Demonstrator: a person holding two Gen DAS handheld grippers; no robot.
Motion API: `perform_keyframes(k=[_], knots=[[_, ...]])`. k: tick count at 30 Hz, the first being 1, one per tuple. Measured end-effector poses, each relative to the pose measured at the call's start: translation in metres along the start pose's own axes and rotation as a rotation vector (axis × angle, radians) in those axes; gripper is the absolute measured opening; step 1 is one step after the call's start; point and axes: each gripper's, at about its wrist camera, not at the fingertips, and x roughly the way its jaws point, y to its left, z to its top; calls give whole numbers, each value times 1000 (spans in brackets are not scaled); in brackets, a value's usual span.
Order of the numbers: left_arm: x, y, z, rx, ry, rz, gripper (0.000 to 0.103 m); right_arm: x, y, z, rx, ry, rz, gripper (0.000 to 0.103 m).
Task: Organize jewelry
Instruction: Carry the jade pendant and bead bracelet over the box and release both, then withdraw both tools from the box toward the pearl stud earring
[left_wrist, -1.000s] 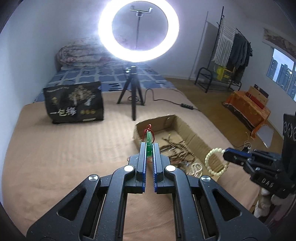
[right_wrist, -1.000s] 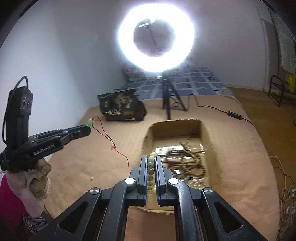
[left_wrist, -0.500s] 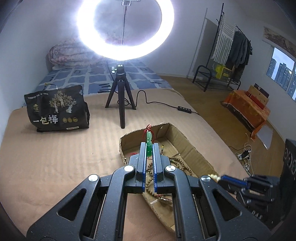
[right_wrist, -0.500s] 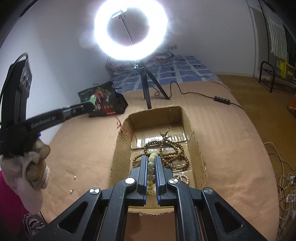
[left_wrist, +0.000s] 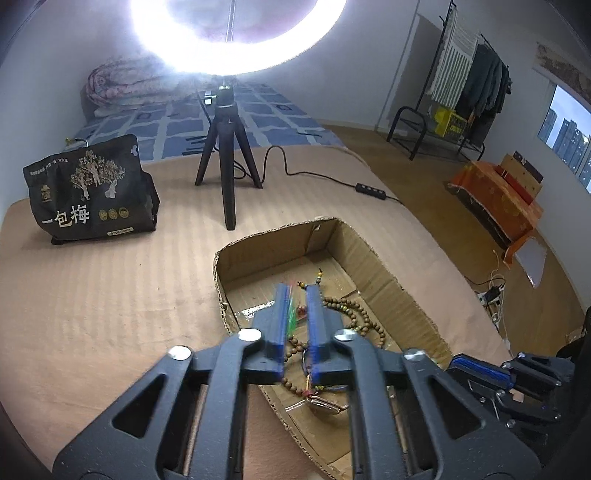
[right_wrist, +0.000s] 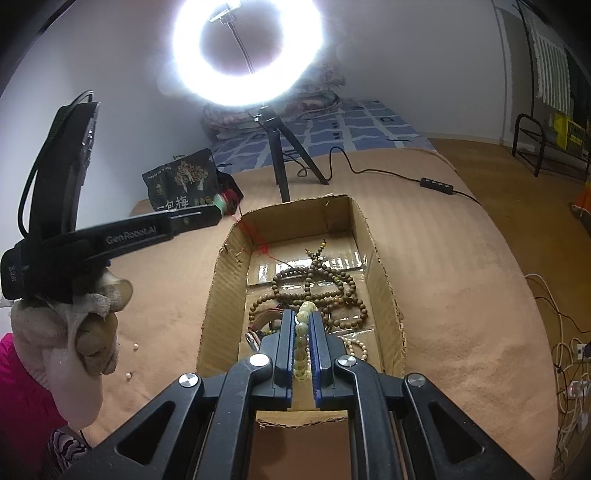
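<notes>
A shallow cardboard box (left_wrist: 373, 254) (right_wrist: 384, 295) lies on the tan bed cover and holds several brown bead strings (right_wrist: 317, 284) (left_wrist: 354, 314). My left gripper (left_wrist: 297, 291) hovers over the box with its jaws slightly apart; a green pendant (left_wrist: 291, 315) on a red cord (right_wrist: 255, 236) shows blurred between them. In the right wrist view the pendant (right_wrist: 220, 200) sits at the left gripper's tip, the cord trailing into the box. My right gripper (right_wrist: 303, 317) is shut on a pale bead bracelet (right_wrist: 302, 339) above the box's near end.
A ring light on a black tripod (left_wrist: 227, 173) stands behind the box, its cable (left_wrist: 332, 179) running right. A black printed bag (left_wrist: 90, 192) sits at the left. Small loose beads (right_wrist: 136, 346) lie on the cover left of the box.
Both grippers moved forward and down over the box. The left gripper's jaws have parted a little and the green pendant now looks blurred between them. The right still clamps the bracelet.
</notes>
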Motion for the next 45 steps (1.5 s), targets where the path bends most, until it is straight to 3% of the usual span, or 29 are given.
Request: perform_keyframes(k=[1,2,5,6,7,12,17,34,45], knots=[[0,1,0,-4,1,6,59,1,1,0,0,1,1,18],[-1,2,0,-10,-11,11,68,0,1,0,2,-4,0,24],[-6,4,0,-9,-30,23,70,0,1,0,5,-3,-21,53],[-7,4,1,-10,-28,23,70,0,1,-1,6,-5,-24,72],[-8,6,0,-16,-30,23,70,0,1,-1,8,-14,-25,82],[-12,8,0,-20,-22,22,70,1,6,-2,-6,-8,-58,93],[-16,8,-1,-4,-21,30,70,1,13,-3,-29,-10,-83,101],[-59,44,-16,2,-28,107,71,-8,39,-8,-69,-23,-61,101],[-98,94,-39,-1,-38,207,71,-14,76,-11,-92,-55,-16,101]])
